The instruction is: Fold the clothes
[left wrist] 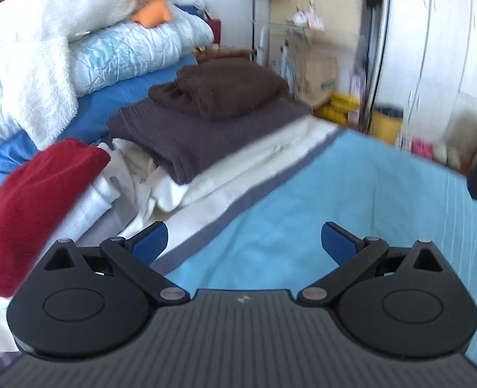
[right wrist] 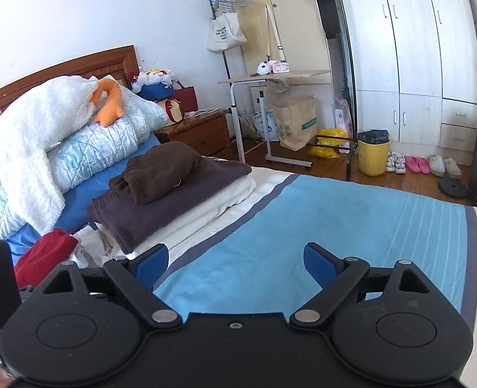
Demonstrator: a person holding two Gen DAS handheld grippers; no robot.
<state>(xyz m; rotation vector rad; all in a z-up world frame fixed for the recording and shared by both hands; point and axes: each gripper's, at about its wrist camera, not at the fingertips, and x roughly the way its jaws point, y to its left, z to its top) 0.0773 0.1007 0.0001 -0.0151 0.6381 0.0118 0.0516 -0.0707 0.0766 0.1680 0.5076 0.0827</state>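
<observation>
A stack of folded clothes lies on the bed: a brown garment (left wrist: 225, 87) (right wrist: 157, 171) on a dark grey one (left wrist: 190, 135) (right wrist: 148, 213) on a cream one (left wrist: 254, 161) (right wrist: 219, 203). Left of the stack lie a loose red garment (left wrist: 34, 200) (right wrist: 44, 252) and crumpled white clothes (left wrist: 122, 174) (right wrist: 89, 239). My left gripper (left wrist: 244, 242) is open and empty above the light blue bedspread (left wrist: 335, 194), right of the red garment. My right gripper (right wrist: 236, 263) is open and empty above the bedspread (right wrist: 335, 220), in front of the stack.
Piled quilts and a white fleece blanket (right wrist: 28, 142) fill the head of the bed at the left. Beyond the bed's far edge stand a nightstand (right wrist: 199, 132), a side table (right wrist: 271, 77), a paper bag (right wrist: 296, 123), a yellow bin (right wrist: 372, 158) and a white wardrobe (right wrist: 416, 55).
</observation>
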